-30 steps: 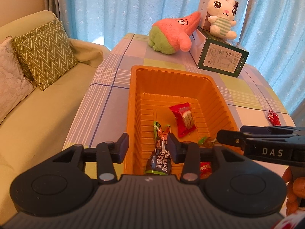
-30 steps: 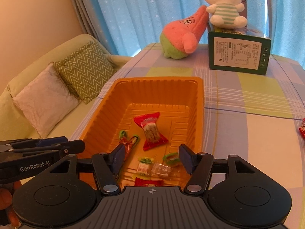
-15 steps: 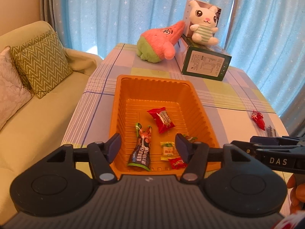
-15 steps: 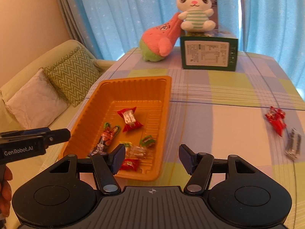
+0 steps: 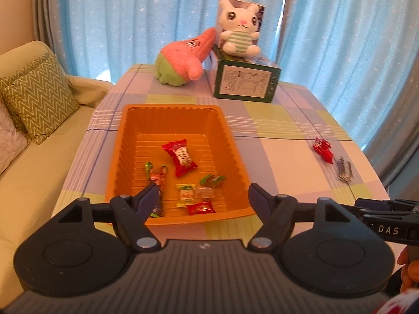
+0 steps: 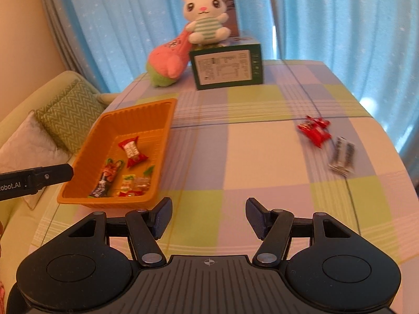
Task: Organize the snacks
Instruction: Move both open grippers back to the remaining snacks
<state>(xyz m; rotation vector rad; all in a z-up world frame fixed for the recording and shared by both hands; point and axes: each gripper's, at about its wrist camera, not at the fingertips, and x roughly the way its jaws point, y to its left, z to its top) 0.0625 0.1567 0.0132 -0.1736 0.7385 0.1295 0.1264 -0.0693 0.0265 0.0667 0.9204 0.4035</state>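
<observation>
An orange tray (image 5: pixel 119 157) (image 6: pixel 86 141) sits on the checked tablecloth with several snacks in it: a red packet (image 5: pixel 180 157), a dark bar (image 5: pixel 157 183) and small candies (image 5: pixel 187 195). My left gripper (image 5: pixel 203 197) hovers above the tray's near edge. Its jaws are opening and nothing is between them. My right gripper (image 6: pixel 208 210) stands open and empty over the cloth, right of the tray. Far right on the table lie a red snack (image 6: pixel 314 130) (image 5: pixel 323 150) and a silvery dark packet (image 6: pixel 341 155) (image 5: pixel 344 168).
At the back of the table stand a green box (image 5: pixel 246 83), a white rabbit plush (image 5: pixel 239 35) on top of it and a pink plush (image 5: pixel 183 60). A sofa with cushions (image 5: pixel 39 99) runs along the left. Blue curtains hang behind. The table's right edge is near the packets.
My left gripper let go of the dark bar, which now lies in the tray, then opened wider and drew back and up. My right gripper swung right, off the tray and over the cloth.
</observation>
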